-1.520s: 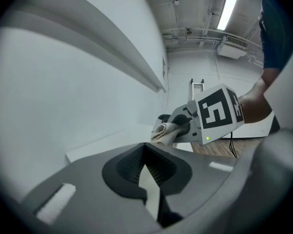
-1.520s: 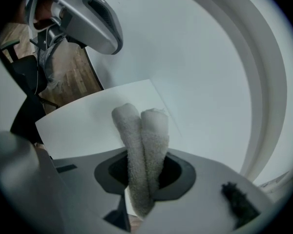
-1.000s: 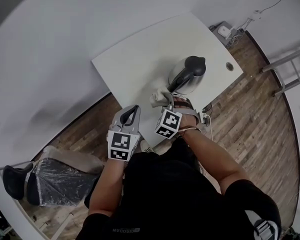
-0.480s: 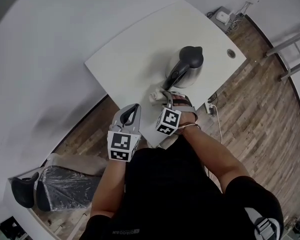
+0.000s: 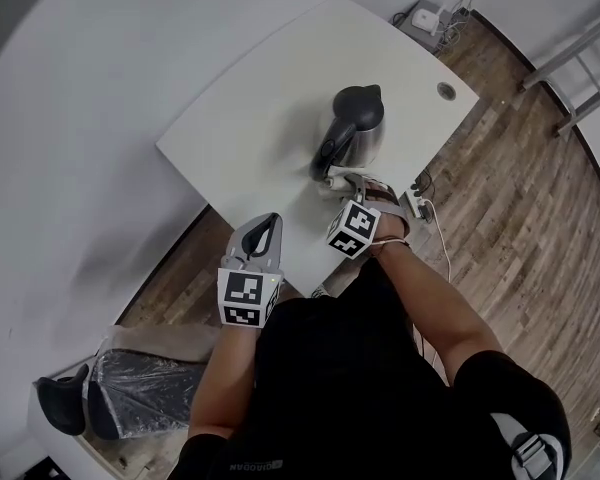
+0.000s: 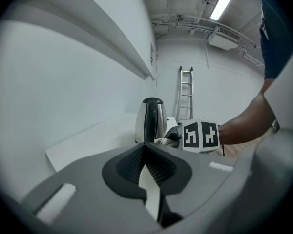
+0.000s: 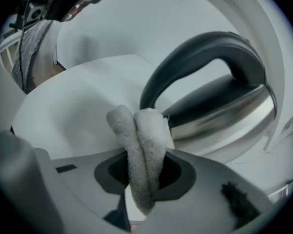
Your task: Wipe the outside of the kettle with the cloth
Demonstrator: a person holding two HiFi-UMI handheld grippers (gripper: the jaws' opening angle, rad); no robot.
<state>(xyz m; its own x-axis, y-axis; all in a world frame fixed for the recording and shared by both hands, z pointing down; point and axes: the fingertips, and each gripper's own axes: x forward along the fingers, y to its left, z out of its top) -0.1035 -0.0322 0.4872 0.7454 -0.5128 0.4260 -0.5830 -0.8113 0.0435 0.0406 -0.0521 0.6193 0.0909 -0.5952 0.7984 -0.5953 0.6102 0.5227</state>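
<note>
Your right gripper (image 7: 144, 174) is clamped on the folded white cloth (image 7: 145, 130), just beside the kettle (image 5: 352, 133) at the foot of its black handle. Your left gripper (image 6: 146, 162) has its jaws together with nothing in them, well apart from the kettle, which stands upright on the white table (image 5: 250, 108).

The polished steel kettle (image 5: 358, 133) gleams like a mirror under its matt black plastic handle; the white terry cloth (image 7: 142, 140) looks rough and nubbly. The white table (image 5: 250, 128) is smooth and matt, the brown plank floor (image 5: 520, 208) grained wood.
</note>
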